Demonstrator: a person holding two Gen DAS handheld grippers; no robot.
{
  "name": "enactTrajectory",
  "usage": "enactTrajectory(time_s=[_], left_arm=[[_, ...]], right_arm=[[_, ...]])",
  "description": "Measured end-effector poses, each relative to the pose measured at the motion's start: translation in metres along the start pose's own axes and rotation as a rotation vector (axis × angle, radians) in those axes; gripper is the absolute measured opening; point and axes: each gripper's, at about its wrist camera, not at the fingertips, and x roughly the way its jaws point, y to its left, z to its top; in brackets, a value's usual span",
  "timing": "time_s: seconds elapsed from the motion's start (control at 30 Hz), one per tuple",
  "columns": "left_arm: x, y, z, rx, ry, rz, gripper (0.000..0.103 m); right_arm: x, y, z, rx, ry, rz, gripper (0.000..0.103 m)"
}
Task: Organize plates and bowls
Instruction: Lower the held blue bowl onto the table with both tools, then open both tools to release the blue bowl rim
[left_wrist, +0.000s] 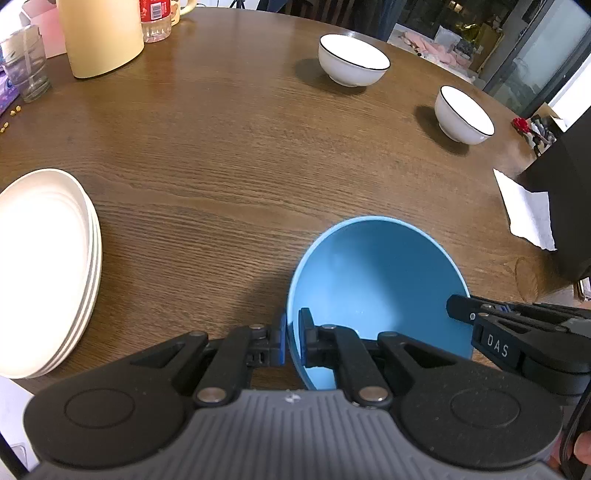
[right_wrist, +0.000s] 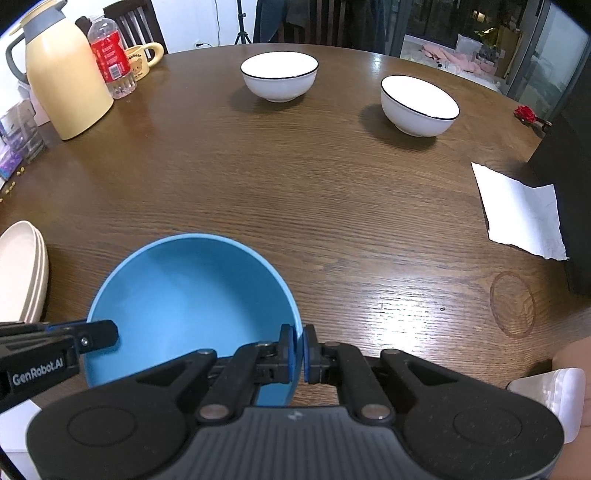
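A blue bowl sits at the near edge of the round wooden table. My left gripper is shut on the bowl's left rim. My right gripper is shut on the right rim of the blue bowl. Each gripper shows in the other's view, the right gripper and the left gripper. A stack of white plates lies to the left, also in the right wrist view. Two white bowls with black rims stand at the far side.
A cream thermos jug, a plastic bottle with a red label, a mug and a glass stand at the far left. A white paper napkin and a black box are at the right edge.
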Motion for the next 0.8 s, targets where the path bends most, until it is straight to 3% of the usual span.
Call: enactTrajectory(time_s=[0.17,0.27,0.3,0.33,0.4,0.47,0.53,0.57,0.6,0.67,0.8], left_arm=[[0.000,-0.003,-0.003,0.019,-0.011,0.005,0.008],[0.000,-0.002,-0.003,0.014,0.004,-0.010,0.010],[0.000,-0.002,-0.003,0.012,0.009,-0.016,0.014],[-0.002,-0.001,-0.003,0.012,0.010,-0.015,0.019],[-0.009,0.002,-0.004,0.017,-0.007,-0.013,0.047],[-0.021,0.006,-0.006,0.025,-0.039,-0.021,0.051],[-0.038,0.011,-0.008,0.032,-0.074,-0.037,0.071],[-0.047,0.015,-0.010,0.039,-0.100,-0.050,0.086],[-0.056,0.019,-0.013,0.047,-0.128,-0.064,0.093],[-0.075,0.027,-0.020,0.062,-0.177,-0.085,0.102],[-0.098,0.041,-0.039,0.077,-0.220,-0.102,0.103]], right_arm=[[0.000,-0.001,-0.001,0.001,-0.008,0.003,0.006],[-0.001,-0.007,-0.003,0.039,-0.005,0.040,0.014],[0.000,-0.008,-0.003,0.051,-0.003,0.046,0.020],[-0.001,-0.011,-0.003,0.063,0.001,0.051,0.032],[-0.007,-0.015,-0.005,0.083,-0.011,0.067,0.047],[-0.019,-0.019,-0.010,0.104,-0.038,0.103,0.056],[-0.035,-0.023,-0.016,0.119,-0.070,0.128,0.079],[-0.044,-0.023,-0.020,0.120,-0.086,0.140,0.085],[-0.054,-0.023,-0.025,0.120,-0.101,0.154,0.094],[-0.071,-0.022,-0.037,0.117,-0.123,0.176,0.100],[-0.096,-0.019,-0.064,0.115,-0.149,0.189,0.103]])
